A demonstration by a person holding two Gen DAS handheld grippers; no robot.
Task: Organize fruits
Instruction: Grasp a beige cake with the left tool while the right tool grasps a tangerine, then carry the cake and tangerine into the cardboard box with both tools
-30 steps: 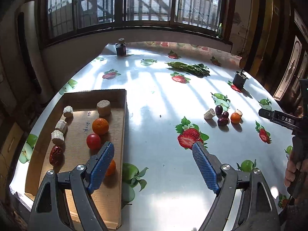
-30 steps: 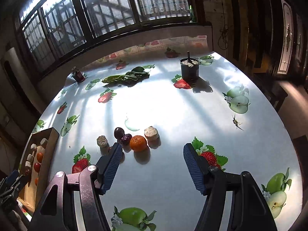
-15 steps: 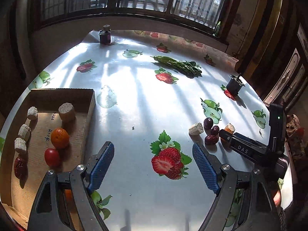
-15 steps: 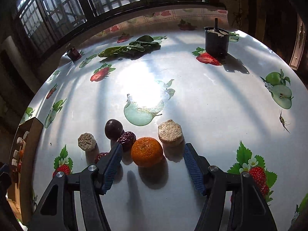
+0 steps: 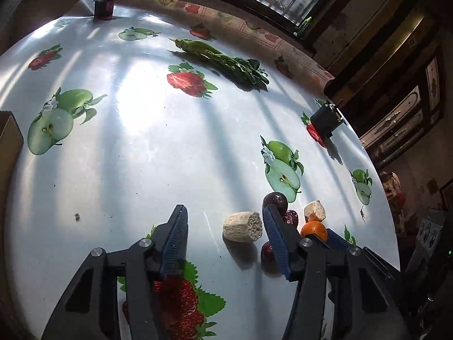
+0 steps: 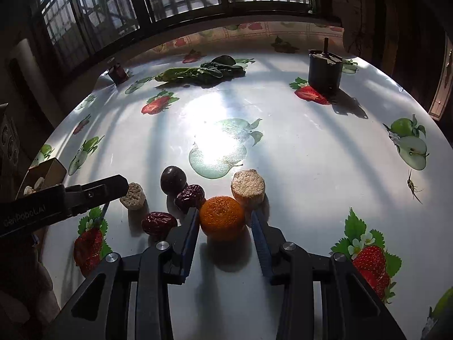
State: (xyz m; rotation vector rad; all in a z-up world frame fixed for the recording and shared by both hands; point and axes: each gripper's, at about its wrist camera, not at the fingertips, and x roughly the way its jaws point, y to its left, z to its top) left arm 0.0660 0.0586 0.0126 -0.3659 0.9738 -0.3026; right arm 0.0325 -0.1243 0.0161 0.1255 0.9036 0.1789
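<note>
Left wrist view: left gripper, jaws wide, straddles a pale corn-cob chunk lying on the fruit-print tablecloth; closing is judged next. Right wrist view: right gripper, jaws narrowed but apparently not yet clamped, flanks the mandarin, dried dates just beside; the cardboard tray lies well apart. Lettering on the other tool is unreadable.

barred window | sunlit fruit-print tablecloth | dark wooden door, possibly a cabinet
</note>
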